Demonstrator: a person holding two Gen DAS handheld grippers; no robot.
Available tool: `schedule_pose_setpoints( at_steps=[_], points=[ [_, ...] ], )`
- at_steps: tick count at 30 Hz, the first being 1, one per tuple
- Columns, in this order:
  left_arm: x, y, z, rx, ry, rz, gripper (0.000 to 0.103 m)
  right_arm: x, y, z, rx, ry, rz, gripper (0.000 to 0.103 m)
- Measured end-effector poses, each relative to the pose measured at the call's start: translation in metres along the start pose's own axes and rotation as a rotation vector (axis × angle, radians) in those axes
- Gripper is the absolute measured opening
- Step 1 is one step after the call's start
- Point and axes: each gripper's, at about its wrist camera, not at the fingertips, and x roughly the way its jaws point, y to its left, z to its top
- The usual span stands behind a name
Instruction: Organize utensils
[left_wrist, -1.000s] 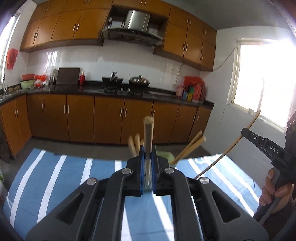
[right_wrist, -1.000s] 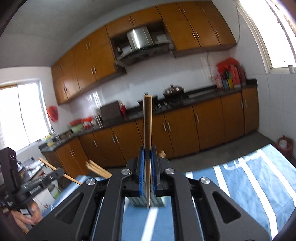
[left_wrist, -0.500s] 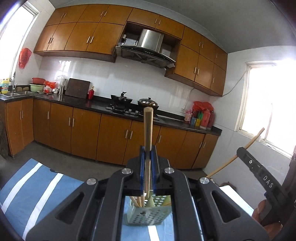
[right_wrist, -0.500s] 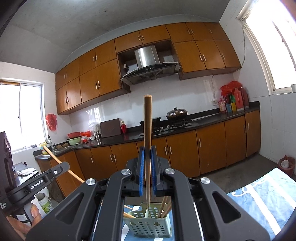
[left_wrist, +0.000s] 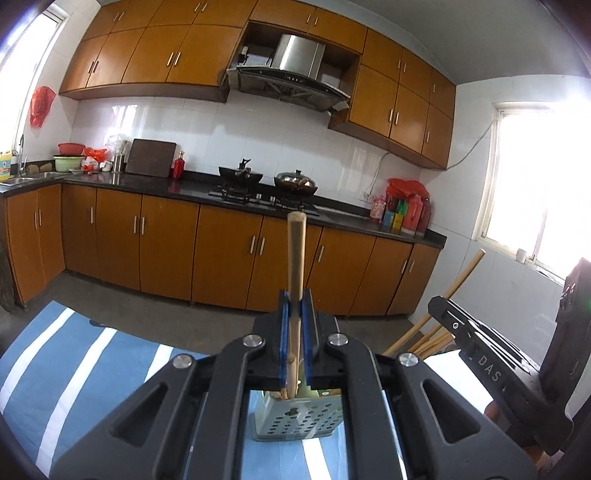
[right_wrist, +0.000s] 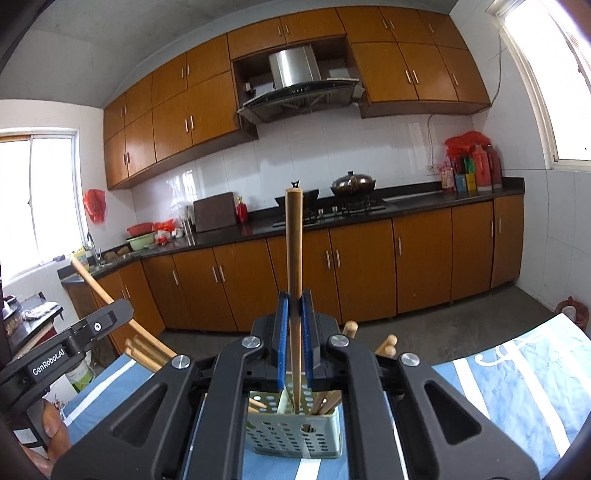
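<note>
Two chopsticks are in play, one clamped upright in each tool. Your left tool (left_wrist: 294, 339) is closed tight on its chopstick (left_wrist: 296, 258), blue pads pinching the lower shaft, and the tip hangs just over the near-left part of the perforated utensil basket (left_wrist: 295, 421). Your right tool (right_wrist: 294, 339) grips its own chopstick (right_wrist: 294, 251) the same way, with the tip already down at the divider inside the basket (right_wrist: 295, 432).

Keep each stick vertical and lower it straight until the tip is well below the rim before you ease the pads apart; let go too high and it will likely tip over the edge. Watch the loose chopsticks (right_wrist: 327, 400) already leaning in the right compartment, and the ones fanned out toward the far left (right_wrist: 147, 354); a sideways nudge could lever them out. The basket looks light on the blue striped cloth (right_wrist: 517, 387) covering the desk, so avoid pressing against its wall. Release one side at a time.
</note>
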Motion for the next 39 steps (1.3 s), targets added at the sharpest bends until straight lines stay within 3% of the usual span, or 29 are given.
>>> schedule_pose_setpoints(
  at_steps=[2, 4, 8, 10, 14, 19, 25, 34, 39],
  points=[
    [0.000, 0.003, 0.001, -0.012, 0.001, 0.003, 0.011, 0.000, 0.000, 0.000, 0.001, 0.004, 0.002, 0.016],
    [-0.001, 0.006, 0.001, -0.022, 0.001, 0.003, 0.013, -0.005, -0.001, 0.002, 0.003, -0.009, -0.004, 0.035],
    [-0.011, 0.008, 0.005, -0.037, -0.015, 0.003, 0.020, -0.016, -0.001, 0.009, 0.002, -0.034, -0.010, 0.036],
    [-0.022, 0.010, 0.006, -0.049, -0.027, 0.000, 0.027, -0.026, -0.002, 0.012, -0.002, -0.046, -0.016, 0.044],
    [-0.047, 0.015, 0.004, -0.043, -0.032, 0.017, 0.043, -0.052, -0.004, 0.011, -0.014, -0.070, -0.044, 0.065],
    [-0.080, 0.024, -0.018, -0.003, 0.000, 0.065, 0.073, -0.088, -0.007, -0.007, -0.021, -0.058, -0.080, 0.098],
    [-0.121, 0.030, -0.060, 0.066, 0.021, 0.133, 0.099, -0.118, 0.009, -0.038, -0.132, -0.047, -0.199, 0.101],
    [-0.169, 0.022, -0.130, 0.134, 0.035, 0.248, 0.099, -0.165, 0.031, -0.086, -0.163, -0.011, -0.205, 0.101],
    [-0.180, 0.017, -0.156, 0.139, 0.044, 0.251, 0.099, -0.177, 0.038, -0.115, -0.175, 0.015, -0.193, 0.101]
  ],
)
